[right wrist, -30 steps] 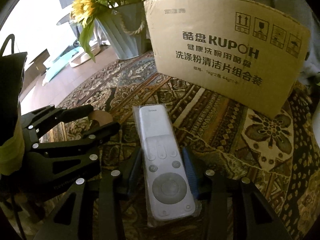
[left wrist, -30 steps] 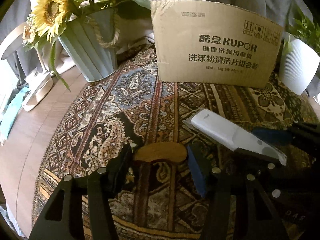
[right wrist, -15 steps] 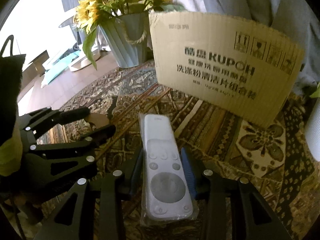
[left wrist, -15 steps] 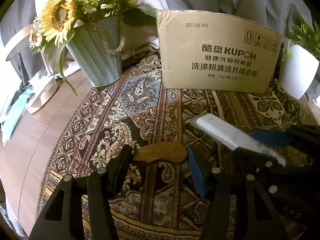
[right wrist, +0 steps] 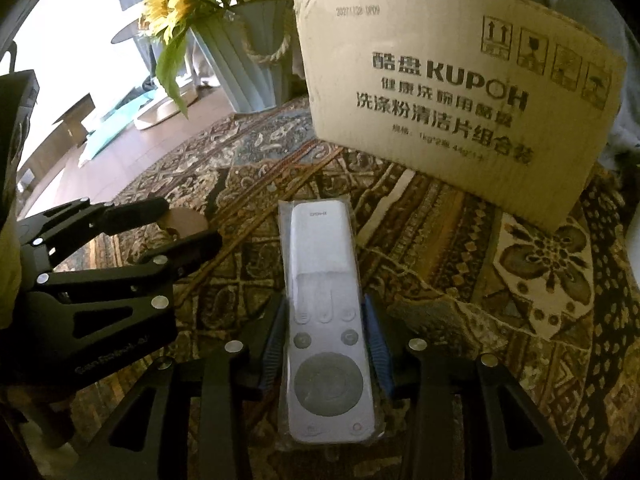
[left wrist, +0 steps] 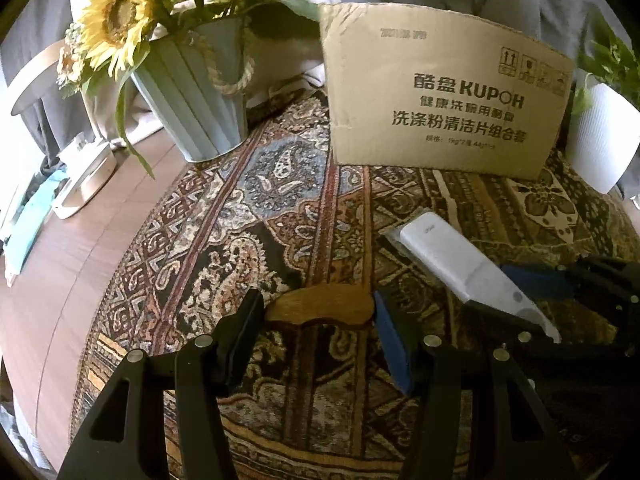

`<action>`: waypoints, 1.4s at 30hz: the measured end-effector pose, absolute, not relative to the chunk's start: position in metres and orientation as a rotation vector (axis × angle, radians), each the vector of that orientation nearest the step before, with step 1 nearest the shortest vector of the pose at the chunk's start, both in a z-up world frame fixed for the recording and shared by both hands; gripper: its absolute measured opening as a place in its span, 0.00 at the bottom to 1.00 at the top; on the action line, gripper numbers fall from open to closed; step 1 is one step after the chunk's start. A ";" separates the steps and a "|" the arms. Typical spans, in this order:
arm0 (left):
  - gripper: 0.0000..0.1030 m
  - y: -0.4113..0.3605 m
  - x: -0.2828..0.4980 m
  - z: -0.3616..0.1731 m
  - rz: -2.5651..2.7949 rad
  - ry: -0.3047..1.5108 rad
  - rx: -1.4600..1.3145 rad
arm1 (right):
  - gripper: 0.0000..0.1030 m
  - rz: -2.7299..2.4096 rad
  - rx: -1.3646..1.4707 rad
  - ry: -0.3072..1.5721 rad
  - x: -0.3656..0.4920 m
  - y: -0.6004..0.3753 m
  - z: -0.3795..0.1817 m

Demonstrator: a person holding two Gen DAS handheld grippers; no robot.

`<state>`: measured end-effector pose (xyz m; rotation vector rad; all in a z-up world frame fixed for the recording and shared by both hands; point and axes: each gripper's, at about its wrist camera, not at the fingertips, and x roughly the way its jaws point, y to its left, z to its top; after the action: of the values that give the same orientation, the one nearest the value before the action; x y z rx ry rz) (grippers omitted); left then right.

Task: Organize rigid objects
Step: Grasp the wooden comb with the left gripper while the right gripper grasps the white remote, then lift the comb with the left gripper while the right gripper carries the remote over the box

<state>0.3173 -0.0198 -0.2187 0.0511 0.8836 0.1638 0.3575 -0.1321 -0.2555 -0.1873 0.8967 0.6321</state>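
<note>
Between the two fingers of our left gripper (left wrist: 318,312) we held a small wooden piece (left wrist: 320,310), flat and brown; both pads pressed on its ends, so the fingers were clamped on it above the patterned cloth (left wrist: 248,208). Our right gripper (right wrist: 325,316) was clamped on a white remote control (right wrist: 324,320) in a clear plastic wrap. Its blue pads touched the two long sides near the buttons, and the upper end of the remote reached out well past the fingertips. In the right wrist view, the left gripper stood to the left of the right fingers, near but apart, with the wooden piece between its tips. In the left wrist view, the remote lay slanted just to the right of the left fingers. Ahead of both grippers, past the fingertips, a cardboard box (left wrist: 440,108) with printed letters stood upright on the cloth. To the left of the box and farther than the fingers stood a pale blue bucket (left wrist: 200,100) with sunflowers (left wrist: 116,24). To the right of the box we saw a white pot (left wrist: 604,140) with a green plant.
</note>
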 end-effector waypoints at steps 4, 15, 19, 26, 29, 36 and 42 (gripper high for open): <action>0.54 -0.018 0.319 -0.220 0.171 0.888 0.046 | 0.40 0.628 -0.202 0.885 0.358 -0.128 -0.256; 0.54 -0.020 0.313 -0.205 0.157 0.844 0.045 | 0.38 0.608 -0.182 0.873 0.355 -0.133 -0.243; 0.54 -0.022 0.309 -0.195 0.145 0.822 0.042 | 0.38 0.591 -0.173 0.841 0.351 -0.136 -0.228; 0.54 -0.025 0.301 -0.170 0.120 0.769 0.043 | 0.38 0.544 -0.153 0.797 0.344 -0.144 -0.202; 0.54 -0.026 0.300 -0.160 0.111 0.745 0.049 | 0.38 0.522 -0.139 0.777 0.341 -0.148 -0.189; 0.54 -0.032 0.298 -0.130 0.061 0.693 0.045 | 0.38 0.467 -0.120 0.713 0.331 -0.155 -0.158; 0.54 -0.037 0.300 -0.103 0.031 0.654 0.047 | 0.38 0.438 -0.119 0.662 0.329 -0.160 -0.132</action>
<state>0.3005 -0.0366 -0.1032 0.0472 0.6542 0.0313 0.3291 -0.1596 -0.1319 -0.1187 0.6622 0.4380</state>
